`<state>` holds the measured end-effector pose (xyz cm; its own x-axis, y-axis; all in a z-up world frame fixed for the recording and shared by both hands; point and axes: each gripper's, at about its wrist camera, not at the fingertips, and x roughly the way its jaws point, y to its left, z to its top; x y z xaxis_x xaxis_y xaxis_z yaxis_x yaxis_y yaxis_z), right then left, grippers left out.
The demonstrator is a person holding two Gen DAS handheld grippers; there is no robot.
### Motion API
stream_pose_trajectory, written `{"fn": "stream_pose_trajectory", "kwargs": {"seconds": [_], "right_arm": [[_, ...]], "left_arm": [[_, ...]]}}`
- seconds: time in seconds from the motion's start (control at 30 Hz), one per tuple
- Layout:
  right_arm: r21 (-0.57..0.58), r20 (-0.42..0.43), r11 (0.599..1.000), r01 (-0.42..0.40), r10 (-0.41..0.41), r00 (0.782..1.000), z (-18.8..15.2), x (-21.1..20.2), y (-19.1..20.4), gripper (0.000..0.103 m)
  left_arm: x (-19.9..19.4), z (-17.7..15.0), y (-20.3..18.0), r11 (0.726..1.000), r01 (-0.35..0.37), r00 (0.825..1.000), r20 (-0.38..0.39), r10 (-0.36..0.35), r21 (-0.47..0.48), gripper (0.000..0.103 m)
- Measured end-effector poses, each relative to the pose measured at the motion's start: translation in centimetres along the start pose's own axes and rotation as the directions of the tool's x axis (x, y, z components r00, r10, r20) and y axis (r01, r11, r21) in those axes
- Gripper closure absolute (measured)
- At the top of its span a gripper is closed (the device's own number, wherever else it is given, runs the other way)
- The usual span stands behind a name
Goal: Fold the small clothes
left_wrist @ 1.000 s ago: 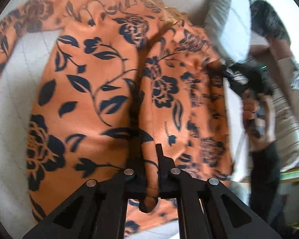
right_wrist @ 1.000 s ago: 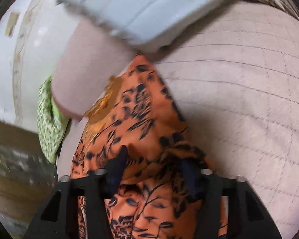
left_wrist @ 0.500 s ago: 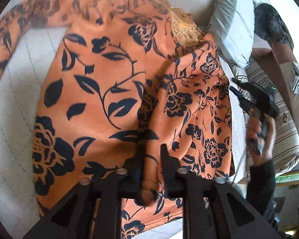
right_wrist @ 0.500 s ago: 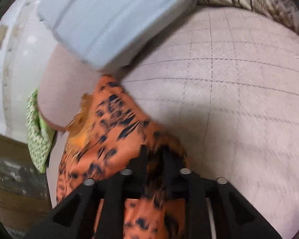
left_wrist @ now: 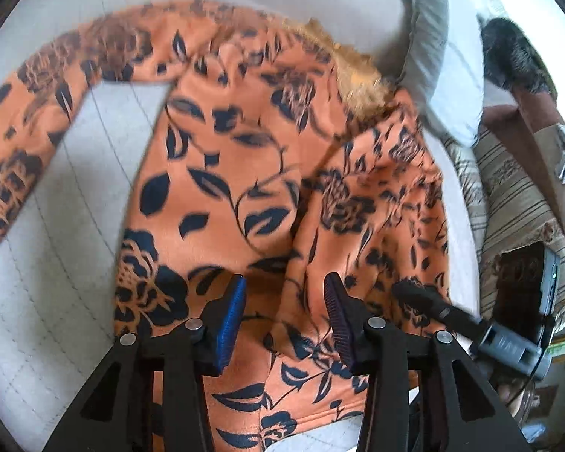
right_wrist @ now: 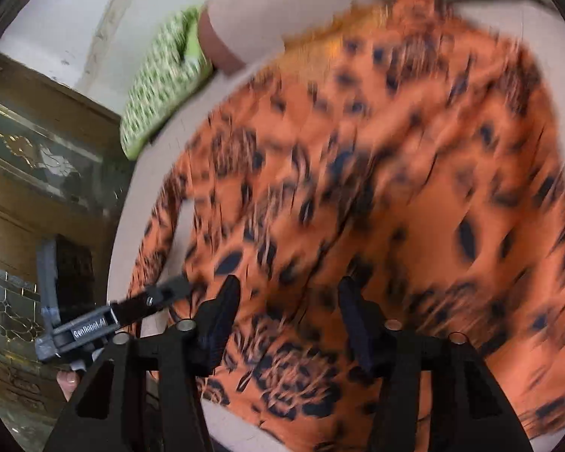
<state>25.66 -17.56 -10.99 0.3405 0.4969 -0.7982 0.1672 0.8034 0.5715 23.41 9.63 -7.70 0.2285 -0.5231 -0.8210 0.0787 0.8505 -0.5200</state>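
Observation:
An orange garment with a dark floral print point(left_wrist: 237, 173) lies on a pale quilted bed point(left_wrist: 56, 263). Its right side is folded over the middle, and one sleeve stretches out to the left point(left_wrist: 37, 86). My left gripper point(left_wrist: 282, 293) is open and empty just above the folded edge near the hem. The right gripper shows at the right of that view point(left_wrist: 414, 293). In the right wrist view, which is blurred, my right gripper point(right_wrist: 288, 293) is open and empty over the same garment point(right_wrist: 395, 188). The left gripper shows there at the lower left point(right_wrist: 169, 290).
A pale blue pillow point(left_wrist: 444, 56) and a striped cushion point(left_wrist: 516, 196) lie at the bed's right side. A green patterned cloth point(right_wrist: 162, 83) hangs off the bed's edge. A wooden cabinet with glass panels point(right_wrist: 30, 173) stands beside the bed.
Both grippers have opened and let go of the garment. The lifted right side now lies folded over the middle. The right gripper has swung to face the garment.

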Motion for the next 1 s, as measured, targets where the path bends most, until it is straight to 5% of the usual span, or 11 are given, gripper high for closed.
{"fn": "stream_pose_trajectory", "kwargs": {"seconds": [0.1,0.2,0.33,0.5,0.57,0.7,0.8,0.9,1.0], "right_arm": [[0.025,-0.056,1.000,-0.013,0.015,0.998,-1.7,2.6,0.4,0.057],[0.001,-0.083,1.000,0.011,-0.011,0.997,-2.3,4.5,1.3,0.058],[-0.025,-0.085,0.999,0.029,-0.031,0.996,-3.0,4.4,2.8,0.073],[-0.063,-0.105,0.988,0.144,-0.150,0.983,-4.2,5.5,4.7,0.073],[-0.096,-0.089,0.981,0.171,-0.180,0.980,-4.4,5.3,5.1,0.096],[-0.069,-0.043,0.988,0.136,-0.139,0.989,-4.7,2.4,5.7,0.097],[-0.082,-0.023,0.992,0.098,-0.100,0.995,-5.4,0.0,6.3,0.096],[-0.100,-0.096,0.988,0.114,-0.123,0.988,-6.4,2.2,5.8,0.090],[-0.067,-0.129,0.989,0.135,-0.142,0.981,-6.7,4.3,5.0,0.083]], "left_arm": [[0.9,0.6,0.0,1.000,-0.022,0.999,-0.031,0.022,0.001,0.086],[1.3,1.3,0.5,0.999,0.004,1.000,-0.031,-0.005,-0.049,0.094],[1.5,2.1,1.9,0.988,0.064,0.997,-0.025,-0.069,-0.142,0.095],[1.0,1.8,2.2,0.993,0.037,0.999,-0.035,-0.042,-0.113,0.095],[0.7,1.9,2.0,0.994,0.046,0.998,-0.029,-0.049,-0.099,0.096],[-1.5,1.6,1.5,0.997,0.057,0.998,-0.010,-0.057,-0.053,0.096],[-1.2,1.4,1.2,0.998,-0.056,0.998,-0.013,0.055,-0.016,0.093],[0.0,1.1,0.6,0.984,-0.174,0.984,-0.032,0.175,0.030,0.088],[-1.7,1.0,0.2,0.986,-0.161,0.987,0.004,0.161,0.045,0.081]]}}
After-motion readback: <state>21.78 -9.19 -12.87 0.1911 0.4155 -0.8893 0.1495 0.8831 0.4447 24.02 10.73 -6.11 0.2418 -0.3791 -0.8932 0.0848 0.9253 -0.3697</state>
